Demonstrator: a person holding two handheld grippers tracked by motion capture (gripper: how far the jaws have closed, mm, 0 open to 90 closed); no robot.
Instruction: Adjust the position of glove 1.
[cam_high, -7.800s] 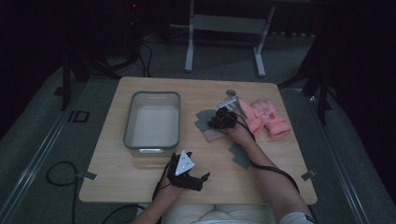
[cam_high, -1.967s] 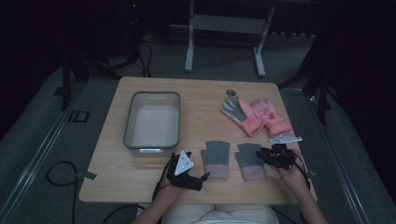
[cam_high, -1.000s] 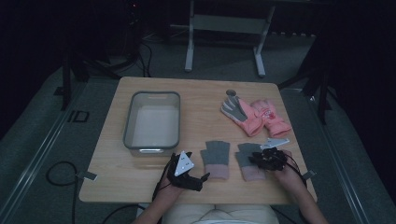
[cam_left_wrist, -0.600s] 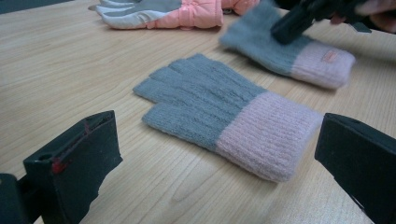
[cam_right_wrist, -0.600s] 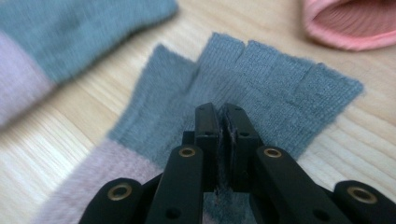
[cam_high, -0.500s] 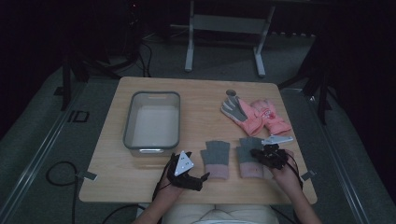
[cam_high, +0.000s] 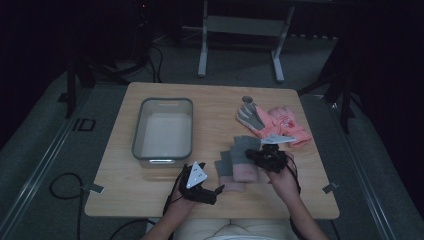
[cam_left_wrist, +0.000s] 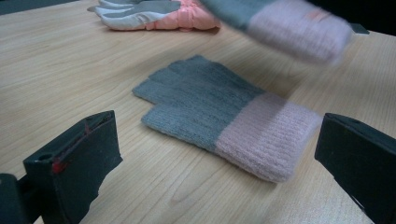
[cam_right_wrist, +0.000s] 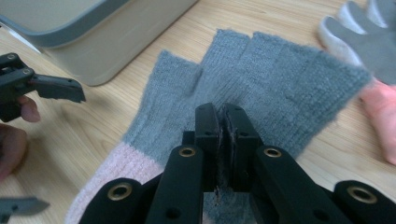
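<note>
A: Quick pass, hidden stuff first. In the high view the right gripper (cam_high: 261, 156) sits on top of the grey knit fingerless glove with a pink cuff (cam_high: 245, 159), so the glove's right edge is covered. The second grey knit glove with a pink cuff (cam_high: 226, 171) is partly under the first one, only its left strip and cuff corner show.

B: Left gripper view?

A: The lifted glove is a blurred band along the top edge, cut off by the frame. The flat glove (cam_left_wrist: 224, 116) is sharp, lying on the light wooden table (cam_left_wrist: 56, 70). Far back, the pink and grey work gloves (cam_left_wrist: 154, 11) are cropped at the top.

B: Right gripper state?

A: Jaws pressed together, pinching the grey knit of the upper glove (cam_right_wrist: 261, 79) near mid-palm. They have just been closing, fabric between them. The glove hangs from the pinch, fingers fanned away from the camera, above the table and overlapping the flat glove.

B: Left one?

A: Left gripper (cam_high: 212, 192) jaws stand wide apart, nothing between the pads, resting near the table's front edge just beside the flat glove's cuff. The right gripper view catches one black jaw (cam_right_wrist: 42, 86) in front of the grey plastic tub (cam_right_wrist: 93, 32), whose top is cut off.

B: Tub contents?

A: Can't tell, too dim.
</note>
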